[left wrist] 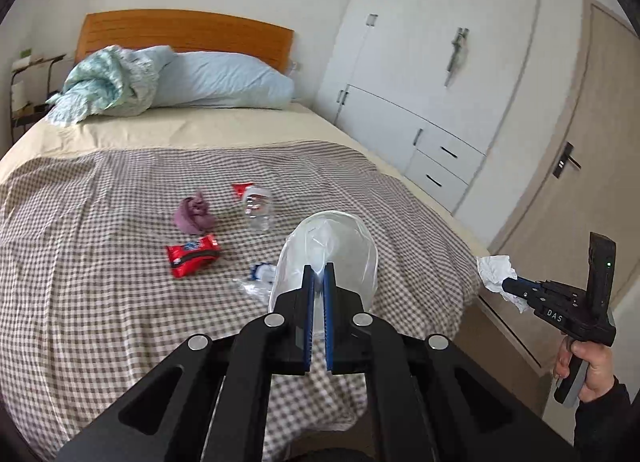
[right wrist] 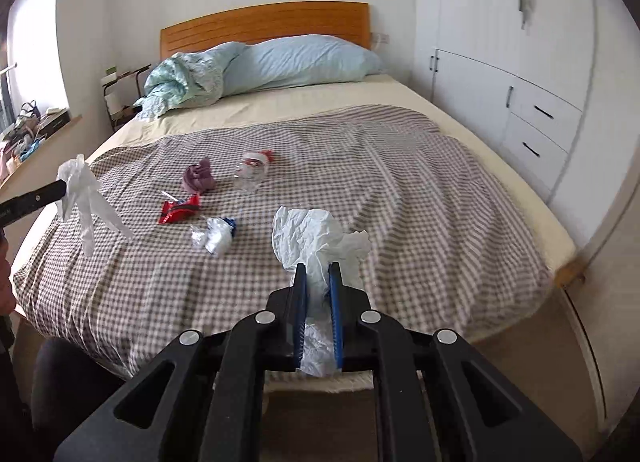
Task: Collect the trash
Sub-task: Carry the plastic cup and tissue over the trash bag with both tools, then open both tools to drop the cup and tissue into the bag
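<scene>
My left gripper [left wrist: 319,268] is shut on the rim of a clear plastic bag [left wrist: 328,238], which hangs over the checked blanket [left wrist: 100,262]. My right gripper [right wrist: 318,268] is shut on a crumpled white tissue [right wrist: 312,230], held above the bed's near end. The right gripper [left wrist: 506,286] and its tissue [left wrist: 494,268] also show off the bed's right edge. On the blanket lie a red wrapper [right wrist: 180,208], a purple wad [right wrist: 200,178], a clear bottle [right wrist: 252,174] and a crumpled blue and white wrapper [right wrist: 216,234].
Pale blue pillows [left wrist: 224,80] and a bunched quilt [left wrist: 108,82] lie by the wooden headboard [left wrist: 184,32]. White wardrobes with drawers [left wrist: 440,102] run along the right of the bed, with a door [left wrist: 560,182] beyond. A cluttered ledge [right wrist: 28,130] stands to the left.
</scene>
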{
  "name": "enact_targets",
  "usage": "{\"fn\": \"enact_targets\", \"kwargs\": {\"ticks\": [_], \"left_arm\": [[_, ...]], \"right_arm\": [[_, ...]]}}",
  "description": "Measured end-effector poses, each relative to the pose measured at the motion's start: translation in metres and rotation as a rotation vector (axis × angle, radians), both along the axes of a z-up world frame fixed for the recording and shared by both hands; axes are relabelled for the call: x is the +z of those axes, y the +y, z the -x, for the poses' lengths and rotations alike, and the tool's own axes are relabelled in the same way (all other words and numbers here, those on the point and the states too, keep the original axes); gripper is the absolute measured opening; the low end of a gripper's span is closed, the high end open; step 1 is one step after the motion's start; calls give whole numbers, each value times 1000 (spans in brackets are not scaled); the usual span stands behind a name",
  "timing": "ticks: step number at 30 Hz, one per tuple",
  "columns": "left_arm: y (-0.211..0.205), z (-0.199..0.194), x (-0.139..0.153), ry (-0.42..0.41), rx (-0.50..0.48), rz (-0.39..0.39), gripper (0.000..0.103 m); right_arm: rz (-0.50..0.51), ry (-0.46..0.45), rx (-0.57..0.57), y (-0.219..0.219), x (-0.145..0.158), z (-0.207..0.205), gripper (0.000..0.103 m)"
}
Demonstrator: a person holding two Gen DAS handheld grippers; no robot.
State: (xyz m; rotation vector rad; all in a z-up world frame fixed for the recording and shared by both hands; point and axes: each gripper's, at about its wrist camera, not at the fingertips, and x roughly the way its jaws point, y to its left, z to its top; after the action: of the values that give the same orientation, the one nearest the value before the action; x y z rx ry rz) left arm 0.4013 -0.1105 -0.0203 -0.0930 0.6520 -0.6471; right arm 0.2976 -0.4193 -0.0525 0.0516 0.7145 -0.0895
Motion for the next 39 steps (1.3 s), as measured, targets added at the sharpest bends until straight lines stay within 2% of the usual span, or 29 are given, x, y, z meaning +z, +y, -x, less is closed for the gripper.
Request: {"fn": "enact_targets", "kwargs": {"ticks": [3, 6, 10, 13, 17, 21, 25, 31, 32, 34, 35, 39], "left_arm": [[-47, 40, 10, 3, -127, -18, 2], [-103, 85, 9, 10, -260, -60, 2], [-170, 142, -7, 18, -413, -133, 2], [-216, 182, -21, 41, -519, -175, 2], [-265, 214, -57, 130, -618, -239, 2], [-306, 246, -97, 199, -690, -337, 2], [-337, 272, -138, 256, -737, -441, 2], [-365, 295, -187, 340, -780, -548, 2], [-368, 298, -193, 348, -786, -563, 2], [-374, 306, -208, 360, -793, -601, 2], [-376, 310, -217, 371, -790, -617, 2], [-381, 315, -253, 490, -756, -657, 2]], "right_arm": [[17, 16, -87, -39, -6, 67, 11], [51, 66, -191, -76, -27, 132, 11], [-2, 155, -306, -114, -71, 206, 11], [-84, 217, -374, -133, -115, 259, 11], [-221, 279, -455, -140, -178, 313, 11], [-324, 364, -471, -122, -241, 340, 11], [-422, 431, -450, -94, -296, 347, 11], [-565, 494, -456, -82, -352, 347, 12], [-571, 493, -448, -79, -357, 345, 15], [-572, 493, -448, -78, -366, 345, 40], [-569, 504, -461, -78, -370, 345, 63], [-567, 484, -505, -88, -366, 365, 65]]}}
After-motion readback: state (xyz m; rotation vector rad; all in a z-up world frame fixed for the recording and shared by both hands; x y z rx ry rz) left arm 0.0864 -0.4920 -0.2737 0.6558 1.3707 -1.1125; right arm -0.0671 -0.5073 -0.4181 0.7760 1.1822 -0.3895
